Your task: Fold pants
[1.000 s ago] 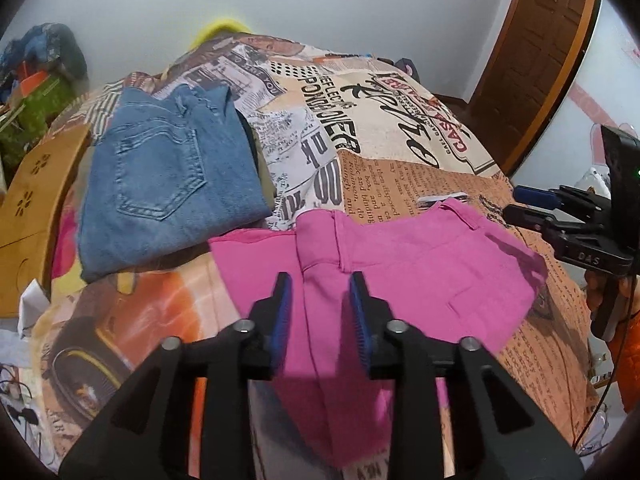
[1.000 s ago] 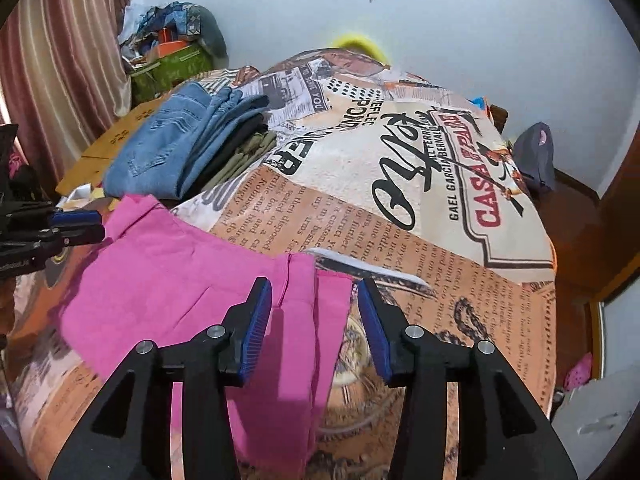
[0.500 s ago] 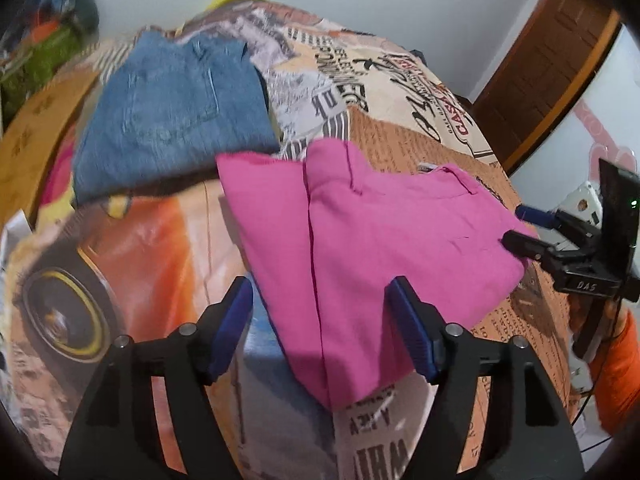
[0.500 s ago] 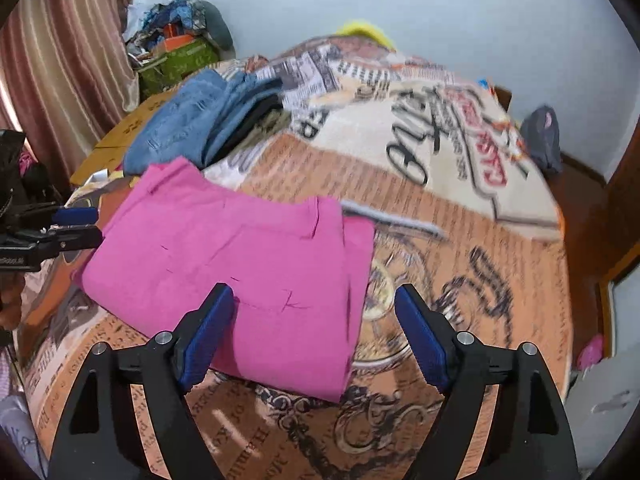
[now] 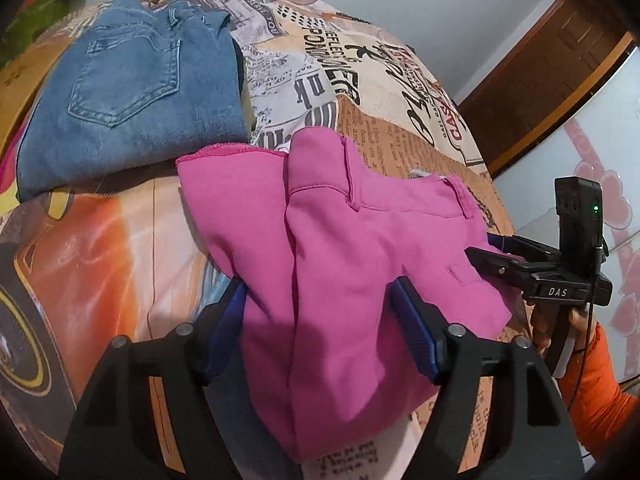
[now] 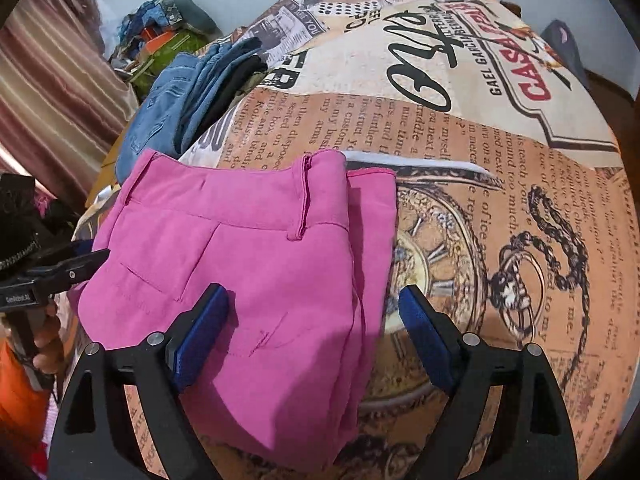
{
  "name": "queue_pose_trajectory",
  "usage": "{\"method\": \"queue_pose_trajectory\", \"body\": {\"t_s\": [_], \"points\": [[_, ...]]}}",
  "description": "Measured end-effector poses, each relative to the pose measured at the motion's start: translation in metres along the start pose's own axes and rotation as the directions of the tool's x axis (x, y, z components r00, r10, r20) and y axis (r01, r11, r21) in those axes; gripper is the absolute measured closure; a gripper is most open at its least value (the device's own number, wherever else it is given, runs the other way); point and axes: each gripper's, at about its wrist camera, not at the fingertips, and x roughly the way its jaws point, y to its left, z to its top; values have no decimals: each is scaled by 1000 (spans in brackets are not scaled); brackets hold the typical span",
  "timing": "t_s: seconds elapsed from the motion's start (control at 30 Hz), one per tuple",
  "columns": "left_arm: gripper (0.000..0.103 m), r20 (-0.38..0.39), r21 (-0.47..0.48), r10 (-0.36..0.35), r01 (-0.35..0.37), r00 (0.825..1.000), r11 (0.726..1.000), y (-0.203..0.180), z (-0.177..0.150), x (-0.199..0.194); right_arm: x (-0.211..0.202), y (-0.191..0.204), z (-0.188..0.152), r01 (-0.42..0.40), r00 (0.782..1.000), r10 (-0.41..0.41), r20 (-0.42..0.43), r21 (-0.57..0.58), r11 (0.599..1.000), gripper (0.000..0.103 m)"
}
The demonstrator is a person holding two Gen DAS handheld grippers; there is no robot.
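The pink pants (image 5: 340, 264) lie folded into a small rectangle on the printed bedspread (image 5: 380, 80); they also show in the right wrist view (image 6: 256, 264). My left gripper (image 5: 320, 328) is open, its blue pads on either side of the near edge of the pants, just above the cloth. My right gripper (image 6: 312, 336) is open over the opposite edge. Each gripper shows in the other's view: the right one (image 5: 496, 252) at the pants' right edge, the left one (image 6: 88, 256) at their left edge. Neither holds cloth.
A stack of folded blue jeans (image 5: 132, 96) lies on the bed beyond the pink pants, also in the right wrist view (image 6: 180, 104). A brown door (image 5: 552, 72) is at the back right. Curtains (image 6: 52, 92) and clutter (image 6: 168, 28) are at the left.
Both grippers opened wide from nearly shut and moved down close to the pink pants, one over each end of the folded bundle. The pants lie in the same place.
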Motion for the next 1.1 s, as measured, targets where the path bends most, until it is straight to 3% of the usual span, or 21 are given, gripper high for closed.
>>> {"method": "queue_pose_trajectory", "body": {"t_s": [0.23, 0.37, 0.43, 0.73, 1.1], "points": [[70, 16, 46, 3, -4, 1000, 999, -12, 6, -4, -1, 9, 6, -11, 1000, 11, 6, -57, 998, 51], [79, 51, 80, 32, -36, 998, 996, -20, 7, -11, -6, 11, 8, 27, 999, -25, 35, -71, 997, 76], [80, 76, 109, 51, -59, 996, 992, -26, 7, -17, -12, 11, 10, 36, 998, -32, 54, -66, 997, 82], [82, 176, 132, 54, -78, 983, 988, -36, 19, -57, -49, 35, 19, 49, 988, -31, 154, -111, 993, 88], [82, 344, 114, 86, -132, 935, 985, -13, 48, -139, -82, 99, 59, 68, 956, -3, 293, -211, 975, 88]]}}
